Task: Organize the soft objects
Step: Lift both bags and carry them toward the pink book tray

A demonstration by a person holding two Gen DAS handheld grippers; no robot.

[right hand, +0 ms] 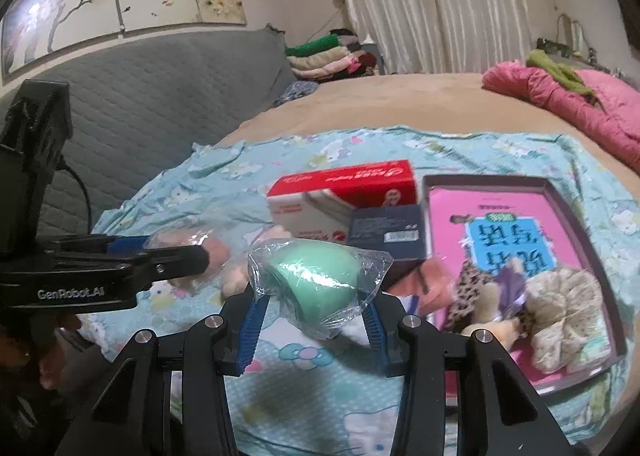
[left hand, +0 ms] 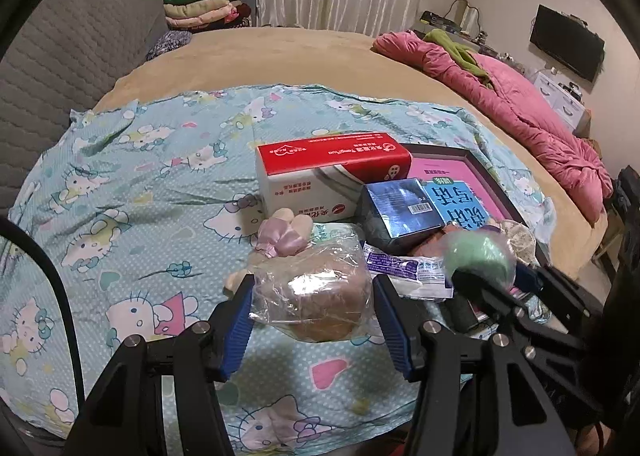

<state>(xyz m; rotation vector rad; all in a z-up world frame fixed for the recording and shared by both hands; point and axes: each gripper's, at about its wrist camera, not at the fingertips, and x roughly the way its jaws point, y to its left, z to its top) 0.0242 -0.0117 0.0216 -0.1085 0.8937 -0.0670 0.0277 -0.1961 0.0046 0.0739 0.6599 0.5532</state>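
Left gripper [left hand: 313,298] is clamping a brownish rounded soft lump sealed in crinkly clear plastic wrap [left hand: 316,292]; both blue ribbed pads are pressing its sides and it is hanging clear of the cloth, casting a shadow below. The wrap is glaring on top, so the lump's surface is hard to read, possibly a sponge or bun.

Right gripper [right hand: 316,306] is gripping a mint-green smooth egg-shaped sponge in a clear plastic bag [right hand: 320,284], pads closing on the bag's lower edges, the loose bag corners flaring out past both fingers. It is also riding above the cloth. In the left wrist view the green sponge is showing blurred just right of the left gripper.

Ahead of both grippers, a red-and-white rectangular cardboard box [left hand: 332,172] is standing on the light blue cartoon-cat print cloth [left hand: 132,192], with a dark blue glossy small box [left hand: 400,212] just right of it. Farther right, a dark-rimmed flat tray with a pink printed liner [right hand: 560,192] is holding a beige fluffy scrunchie [right hand: 564,312] and a leopard-print fabric piece [right hand: 472,288]. A pale lilac satin bow [left hand: 280,236] is lying just beyond the wrapped lump.
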